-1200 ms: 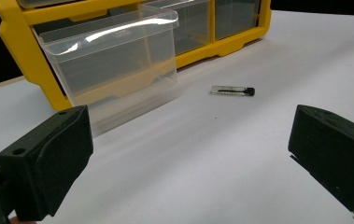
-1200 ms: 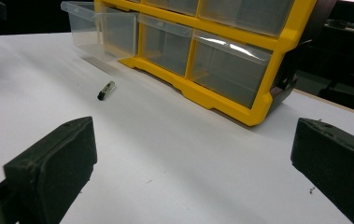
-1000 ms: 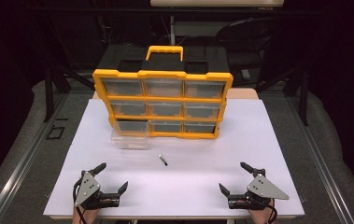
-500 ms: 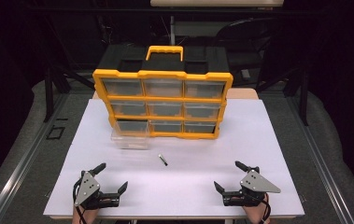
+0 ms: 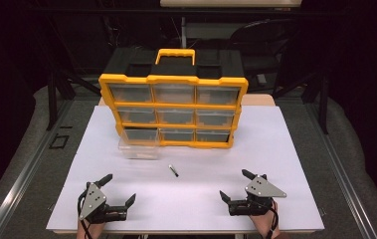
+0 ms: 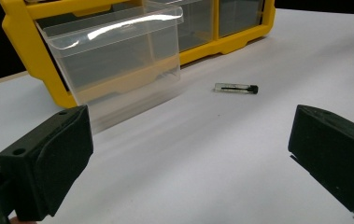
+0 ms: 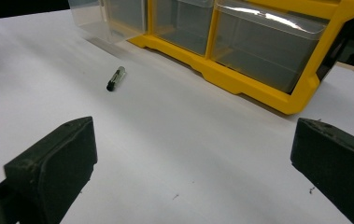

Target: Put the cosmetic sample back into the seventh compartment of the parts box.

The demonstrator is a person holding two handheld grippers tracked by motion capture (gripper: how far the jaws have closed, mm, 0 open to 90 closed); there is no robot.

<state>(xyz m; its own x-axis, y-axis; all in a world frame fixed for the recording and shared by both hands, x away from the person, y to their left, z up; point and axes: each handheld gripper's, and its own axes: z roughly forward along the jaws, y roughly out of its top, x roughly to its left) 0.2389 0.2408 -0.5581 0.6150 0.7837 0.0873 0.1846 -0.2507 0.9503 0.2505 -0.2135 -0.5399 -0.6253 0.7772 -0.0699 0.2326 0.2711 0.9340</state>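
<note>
Both the left gripper (image 5: 118,190) and right gripper (image 5: 232,187), low in the frame, have jaws wide apart and empty. The small vial (image 5: 174,171) lies untouched at centre on the worktop (image 5: 285,149), near the pulled-out clear drawer (image 5: 137,149) of the yellow organizer (image 5: 174,110); likely nothing has started.

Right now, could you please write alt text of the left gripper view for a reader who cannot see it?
A small clear vial with a black cap lies on its side on the white table, beyond the left gripper and its two wide-open black jaws. Behind it, a clear plastic drawer sticks out of the yellow drawer cabinet.
</note>
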